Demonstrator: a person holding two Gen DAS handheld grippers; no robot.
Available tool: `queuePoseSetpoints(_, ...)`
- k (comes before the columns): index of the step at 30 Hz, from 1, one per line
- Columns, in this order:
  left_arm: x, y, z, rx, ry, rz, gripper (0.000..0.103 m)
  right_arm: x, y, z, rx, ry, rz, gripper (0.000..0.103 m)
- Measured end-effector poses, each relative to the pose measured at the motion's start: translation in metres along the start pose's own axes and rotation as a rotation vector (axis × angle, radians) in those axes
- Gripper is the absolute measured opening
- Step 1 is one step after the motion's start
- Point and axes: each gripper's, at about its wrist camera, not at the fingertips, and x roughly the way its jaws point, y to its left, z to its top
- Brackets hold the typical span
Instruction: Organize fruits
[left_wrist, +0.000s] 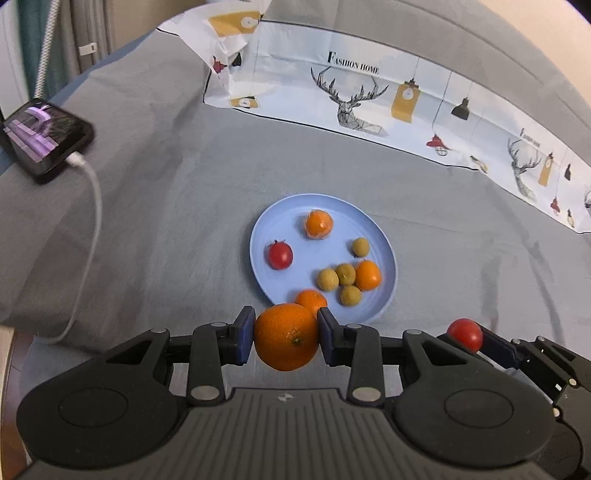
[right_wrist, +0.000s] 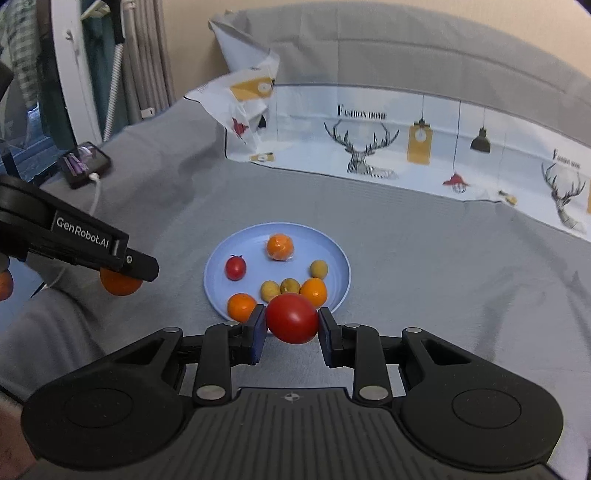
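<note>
A light blue plate (left_wrist: 273, 221) (right_wrist: 332, 251) lies on the grey cloth. It holds a red tomato (left_wrist: 280, 254) (right_wrist: 235, 267), three small oranges and several small yellow-green fruits (left_wrist: 327, 279) (right_wrist: 270, 290). My left gripper (left_wrist: 286, 334) is shut on a large orange (left_wrist: 286, 341), held just short of the plate's near rim. It also shows in the right wrist view (right_wrist: 120, 282) at the left. My right gripper (right_wrist: 291, 326) is shut on a red tomato (right_wrist: 292, 318), near the plate's near edge. That tomato also shows in the left wrist view (left_wrist: 465, 333) at the right.
A phone (left_wrist: 44, 142) (right_wrist: 85, 164) with a white charging cable (left_wrist: 94, 206) lies at the left on the cloth. A printed white sheet with deer and lamps (left_wrist: 369, 99) (right_wrist: 388, 144) stands behind the plate. Curtains hang at the far left.
</note>
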Motion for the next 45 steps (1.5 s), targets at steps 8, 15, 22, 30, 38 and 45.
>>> queuePoseSetpoints(8,0.067,-0.005,0.041,0.015,0.063,0.023,0.040,0.069,-0.012,0.021,0.014,0.060,0.033,0.031)
queuePoseSetpoints(15,0.123,-0.007,0.059,0.055,0.125,0.053,0.040,0.123,-0.017,0.025,-0.008,0.116,0.058,0.031)
queuePoseSetpoints(22,0.128,-0.002,0.074,0.050,0.059,0.047,0.103,0.153,-0.023,0.035,-0.025,0.111,0.057,0.050)
queuePoseSetpoints(30,0.089,0.008,0.056,0.039,0.049,0.082,0.103,0.114,-0.022,0.024,-0.051,0.101,0.007,0.089)
queuePoseSetpoints(38,0.014,0.008,0.006,0.028,-0.014,0.111,0.103,0.050,-0.002,0.008,-0.064,0.043,-0.031,0.097)
queuePoseSetpoints(45,-0.024,-0.007,-0.022,0.049,-0.082,0.133,0.103,0.005,0.004,-0.002,-0.047,-0.012,-0.036,0.100)
